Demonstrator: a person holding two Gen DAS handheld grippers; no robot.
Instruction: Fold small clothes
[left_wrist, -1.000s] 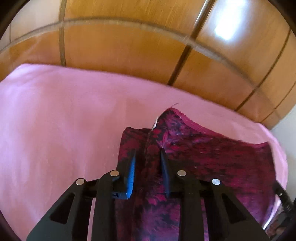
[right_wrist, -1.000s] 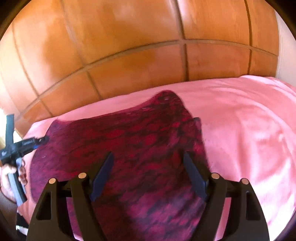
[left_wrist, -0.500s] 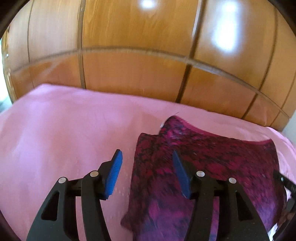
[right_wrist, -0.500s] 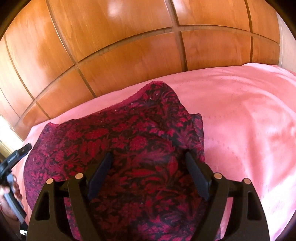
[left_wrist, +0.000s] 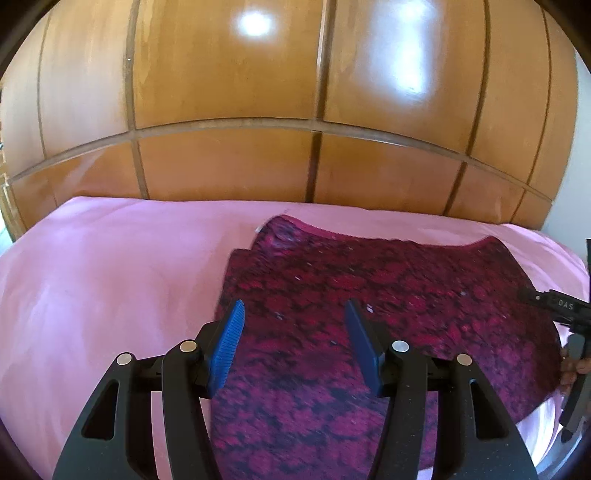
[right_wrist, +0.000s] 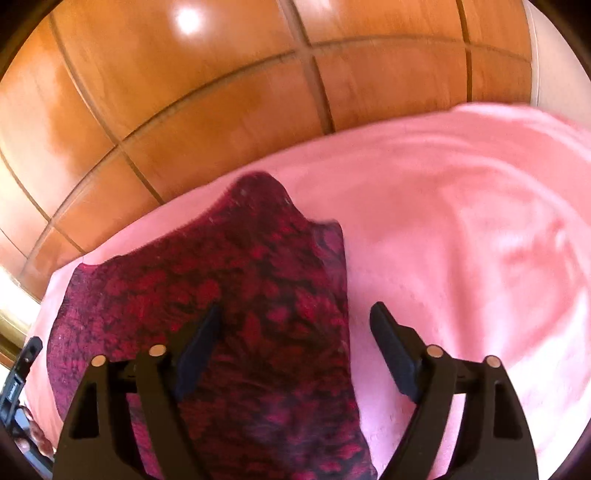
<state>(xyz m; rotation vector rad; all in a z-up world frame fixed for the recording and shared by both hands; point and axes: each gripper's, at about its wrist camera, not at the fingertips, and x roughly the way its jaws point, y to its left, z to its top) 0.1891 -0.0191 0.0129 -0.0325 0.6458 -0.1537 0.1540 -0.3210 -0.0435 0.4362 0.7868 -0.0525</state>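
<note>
A small dark red garment with a black floral pattern (left_wrist: 369, 295) lies spread on the pink bed cover (left_wrist: 110, 277). It also shows in the right wrist view (right_wrist: 240, 295). My left gripper (left_wrist: 293, 314) is open and empty above the garment's left part. My right gripper (right_wrist: 295, 317) is open and empty, over the garment's right edge, one finger over the cloth and one over the cover. The garment's near part is hidden behind the gripper bodies.
Glossy wooden wardrobe panels (left_wrist: 295, 110) stand right behind the bed. The right gripper's body (left_wrist: 569, 332) shows at the right rim of the left wrist view. The left gripper's body (right_wrist: 18, 376) shows at the left rim of the right wrist view. The pink cover (right_wrist: 461, 221) stretches to the right.
My left gripper opened, let go of the garment's folded edge, and pulled back and up. My right gripper stayed open and shifted right toward the garment's edge. The garment lies flat now.
</note>
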